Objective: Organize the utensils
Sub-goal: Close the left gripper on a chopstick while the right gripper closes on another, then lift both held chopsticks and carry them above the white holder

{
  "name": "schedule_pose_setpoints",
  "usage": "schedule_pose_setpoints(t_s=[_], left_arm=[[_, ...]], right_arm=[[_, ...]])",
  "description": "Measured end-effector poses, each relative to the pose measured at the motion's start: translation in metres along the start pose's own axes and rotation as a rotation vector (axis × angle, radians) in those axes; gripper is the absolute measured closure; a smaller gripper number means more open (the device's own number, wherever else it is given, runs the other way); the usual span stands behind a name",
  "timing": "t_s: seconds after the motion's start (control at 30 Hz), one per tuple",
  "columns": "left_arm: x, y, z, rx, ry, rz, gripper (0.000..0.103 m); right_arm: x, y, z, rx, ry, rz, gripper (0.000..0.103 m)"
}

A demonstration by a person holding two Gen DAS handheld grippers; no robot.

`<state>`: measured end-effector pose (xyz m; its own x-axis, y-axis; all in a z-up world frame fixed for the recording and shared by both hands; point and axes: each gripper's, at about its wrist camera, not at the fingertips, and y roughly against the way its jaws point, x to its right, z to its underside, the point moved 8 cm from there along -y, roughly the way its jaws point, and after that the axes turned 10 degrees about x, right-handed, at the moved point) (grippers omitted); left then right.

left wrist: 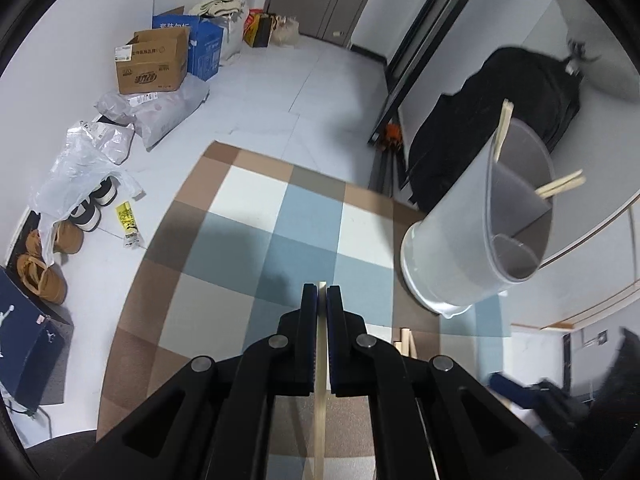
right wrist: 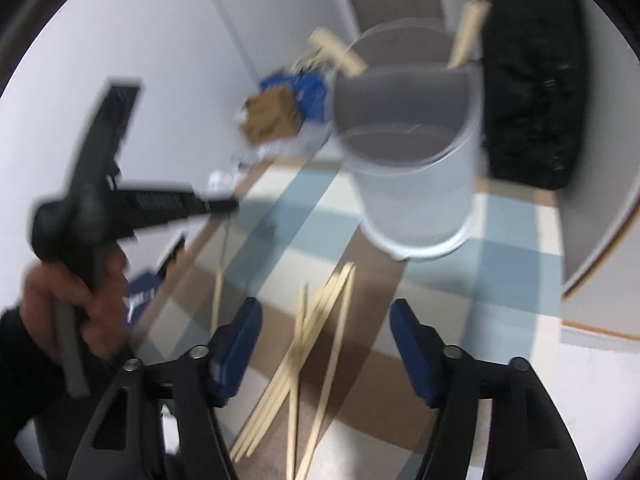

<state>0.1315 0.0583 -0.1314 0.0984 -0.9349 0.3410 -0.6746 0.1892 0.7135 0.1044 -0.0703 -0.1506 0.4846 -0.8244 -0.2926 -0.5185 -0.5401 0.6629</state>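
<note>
Partway done. Holder [left wrist: 480, 232], ahead-right of left gripper [left wrist: 322, 292], already has chopsticks [left wrist: 560, 186] sticking out of two compartments. Left gripper clamped on one chopstick [left wrist: 320, 400], lifted clear. Loose pile [right wrist: 304, 360] lies directly below right gripper [right wrist: 326, 320], jaws apart, nothing between the pads. Holder: translucent grey, divided, upright on checked cloth. Sticks: pale wood, crossed.

Cardboard box [left wrist: 154, 62], shoes [left wrist: 86, 204] (beside plastic bags [left wrist: 86, 160])
</note>
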Motion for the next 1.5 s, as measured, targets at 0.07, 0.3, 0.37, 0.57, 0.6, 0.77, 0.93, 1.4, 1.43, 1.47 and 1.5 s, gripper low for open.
schedule_pose_setpoints(t_s=[0.07, 0.3, 0.37, 0.57, 0.6, 0.77, 0.93, 1.4, 1.43, 1.47, 1.5], left_arm=[[-0.007, 0.002, -0.003, 0.015, 0.012, 0.013, 0.103], [-0.031, 0.004, -0.013, 0.050, 0.070, 0.057, 0.103], [-0.035, 0.004, -0.015, 0.056, 0.077, 0.060, 0.103], [-0.046, 0.010, -0.016, 0.073, 0.098, 0.081, 0.103], [-0.046, 0.011, -0.016, 0.073, 0.099, 0.084, 0.103], [-0.049, 0.013, -0.014, 0.073, 0.094, 0.086, 0.103], [-0.050, 0.013, -0.016, 0.075, 0.106, 0.097, 0.103], [-0.029, 0.028, -0.021, 0.120, 0.064, 0.127, 0.103], [-0.023, 0.032, -0.022, 0.130, 0.047, 0.135, 0.103], [-0.018, 0.035, -0.022, 0.136, 0.032, 0.143, 0.103], [-0.012, 0.038, -0.023, 0.142, 0.018, 0.153, 0.103]], right_arm=[[-0.009, -0.012, 0.002, -0.046, 0.041, -0.014, 0.047], [-0.032, -0.055, 0.002, -0.148, 0.184, -0.005, 0.064], [-0.031, -0.064, 0.003, -0.175, 0.208, 0.013, 0.064], [-0.031, -0.086, 0.009, -0.244, 0.305, 0.037, 0.066], [-0.032, -0.089, 0.009, -0.246, 0.326, 0.048, 0.067], [-0.032, -0.099, 0.012, -0.285, 0.386, 0.074, 0.080], [-0.032, -0.101, 0.013, -0.289, 0.391, 0.101, 0.095], [-0.027, -0.012, -0.038, 0.028, 0.212, 0.076, 0.098], [-0.029, -0.005, -0.042, 0.056, 0.207, 0.076, 0.098], [-0.029, 0.004, -0.047, 0.085, 0.198, 0.075, 0.098], [-0.029, 0.016, -0.051, 0.119, 0.189, 0.074, 0.098]])
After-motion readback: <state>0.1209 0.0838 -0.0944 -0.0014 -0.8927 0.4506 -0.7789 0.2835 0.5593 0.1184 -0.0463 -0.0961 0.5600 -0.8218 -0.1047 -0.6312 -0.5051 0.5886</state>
